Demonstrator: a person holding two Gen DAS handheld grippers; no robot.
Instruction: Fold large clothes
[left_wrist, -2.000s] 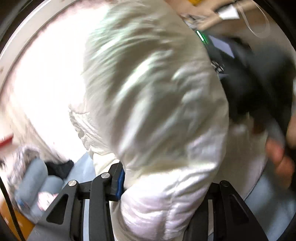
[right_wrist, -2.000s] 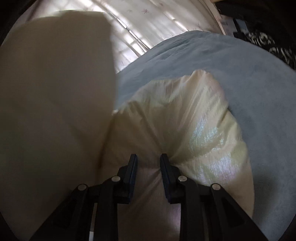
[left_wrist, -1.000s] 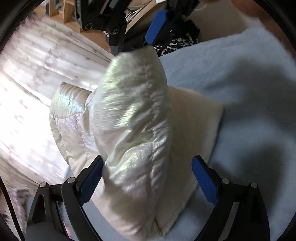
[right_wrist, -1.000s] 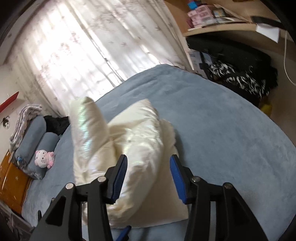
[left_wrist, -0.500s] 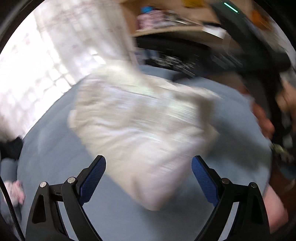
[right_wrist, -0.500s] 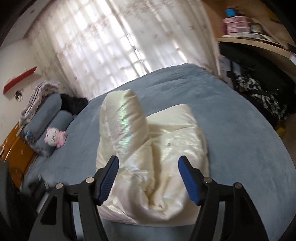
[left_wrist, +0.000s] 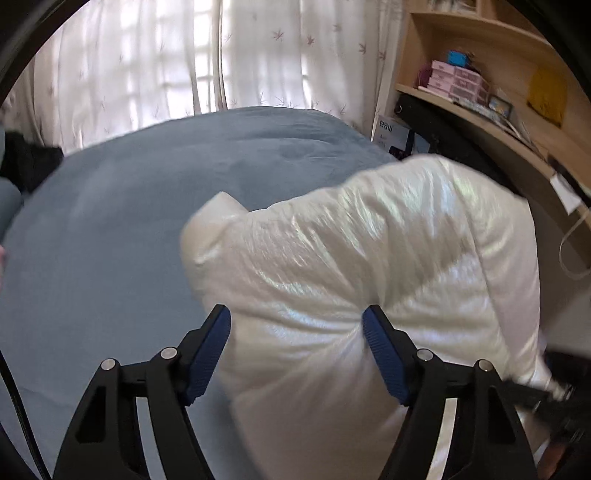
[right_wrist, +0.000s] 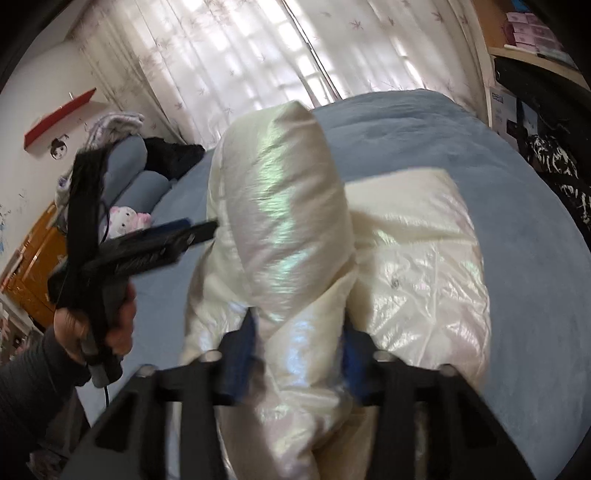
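Observation:
A shiny cream puffer jacket (right_wrist: 417, 258) lies bunched on the blue bed (right_wrist: 517, 206), with one puffy part (right_wrist: 280, 206) standing up. My right gripper (right_wrist: 297, 354) is open, its jaws on either side of that upright part. In the left wrist view the jacket (left_wrist: 369, 266) bulges between the jaws of my left gripper (left_wrist: 297, 343), which is open, its right pad pressing into the fabric. The left gripper also shows in the right wrist view (right_wrist: 207, 229), held by a hand, fingertips at the jacket's left side.
Blue pillows (right_wrist: 147, 181), a soft toy (right_wrist: 125, 218) and dark clothes (right_wrist: 173, 155) lie at the bed's head on the left. Curtains (left_wrist: 184, 55) hang behind the bed. Wooden shelves (left_wrist: 480, 92) with boxes stand at the right, a wooden cabinet (right_wrist: 33, 258) at far left.
Both grippers have moved in on the jacket. The right gripper's jaws have narrowed around the upright part. The left gripper swung round and now has the jacket's bulk between its jaws.

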